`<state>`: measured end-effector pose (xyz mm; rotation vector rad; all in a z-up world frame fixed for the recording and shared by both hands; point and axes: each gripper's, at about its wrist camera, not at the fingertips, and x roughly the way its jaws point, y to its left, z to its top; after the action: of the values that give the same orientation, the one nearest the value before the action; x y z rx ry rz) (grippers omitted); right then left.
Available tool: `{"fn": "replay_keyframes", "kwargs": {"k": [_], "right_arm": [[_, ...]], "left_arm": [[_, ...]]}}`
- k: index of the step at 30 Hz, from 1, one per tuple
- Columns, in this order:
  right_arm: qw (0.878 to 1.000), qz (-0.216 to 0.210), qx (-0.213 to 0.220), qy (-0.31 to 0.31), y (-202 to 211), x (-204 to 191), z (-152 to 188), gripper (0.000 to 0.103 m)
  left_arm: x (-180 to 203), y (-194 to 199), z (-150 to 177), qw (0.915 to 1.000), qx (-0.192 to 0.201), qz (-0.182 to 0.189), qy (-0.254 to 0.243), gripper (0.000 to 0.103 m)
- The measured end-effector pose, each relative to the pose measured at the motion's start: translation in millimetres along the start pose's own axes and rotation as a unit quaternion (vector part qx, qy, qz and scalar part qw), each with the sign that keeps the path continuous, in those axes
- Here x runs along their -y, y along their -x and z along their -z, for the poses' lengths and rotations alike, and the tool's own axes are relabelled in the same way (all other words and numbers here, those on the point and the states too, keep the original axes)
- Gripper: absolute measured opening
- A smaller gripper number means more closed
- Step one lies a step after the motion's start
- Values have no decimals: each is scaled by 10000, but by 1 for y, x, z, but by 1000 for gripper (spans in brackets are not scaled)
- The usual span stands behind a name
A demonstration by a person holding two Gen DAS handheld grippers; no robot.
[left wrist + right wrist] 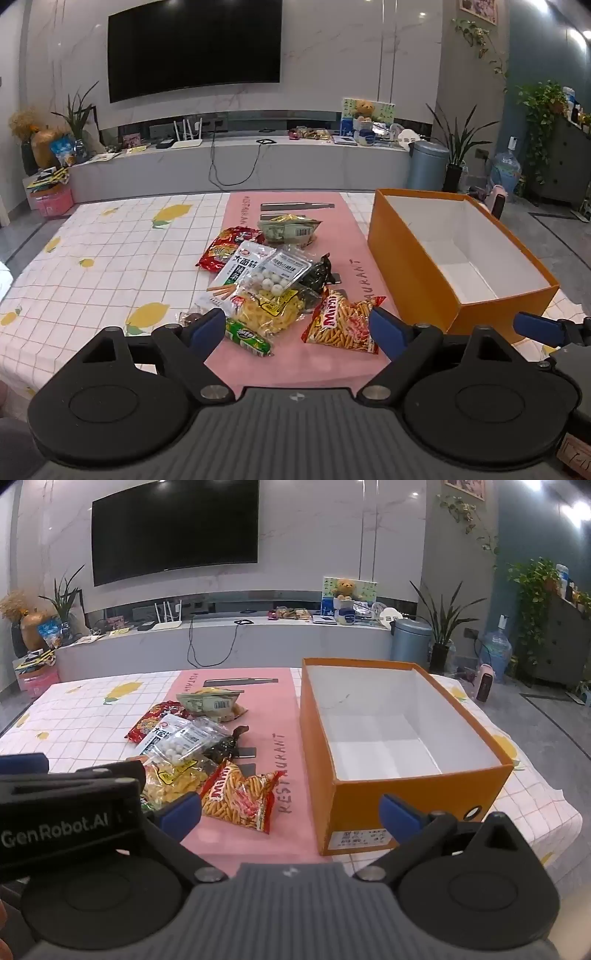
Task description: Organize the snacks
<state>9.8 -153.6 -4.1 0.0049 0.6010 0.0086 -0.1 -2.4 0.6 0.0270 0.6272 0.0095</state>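
While both grippers hang back at the near edge of the table, nothing has been picked up yet, and the whole game is about left versus right. Start with the biggest piece: the orange box sits open and empty on the right side, its long axis running away from the cameras, one short end facing us. Straight ahead of the right gripper is the gap between the box and the snacks, with the box just off to its right. The pink mat lies down the middle, and on it, left of the box, is the snack pile, a loose heap of overlapping bags running away from us.

Now the grippers: the left gripper has its jaws spread wide, nothing between the blue pads, and it looks squarely at the pile. The right gripper is just as wide and just as empty (its left neighbour crowds into its view).

Nearest of all is the red bag of sticks, lying flat and apart from the heap, its long axis slanting from far left to near right, just ahead of the left gripper's right finger. My call: either hand can reach it, and from there the carry goes rightward into the box.
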Motion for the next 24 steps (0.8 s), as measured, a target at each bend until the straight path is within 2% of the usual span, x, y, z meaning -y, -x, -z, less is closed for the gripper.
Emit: {"fn": "replay_keyframes", "kwargs": {"k": [3, 9, 12, 24], "right_arm": [[10000, -43, 69, -3, 5, 2, 5, 100], [10000, 17, -85, 0, 2, 1, 1, 100], [10000, -2, -81, -35, 1, 4, 5, 100], [9999, -46, -84, -41, 0, 5, 5, 100]], "left_arm": [[6, 3, 0, 9999, 67, -88, -78, 102], [-6, 1, 4, 9997, 96, 125, 173, 101], [-2, 0, 5, 9998, 133, 130, 73, 98], [0, 0, 6, 9999, 124, 88, 30, 98]]}}
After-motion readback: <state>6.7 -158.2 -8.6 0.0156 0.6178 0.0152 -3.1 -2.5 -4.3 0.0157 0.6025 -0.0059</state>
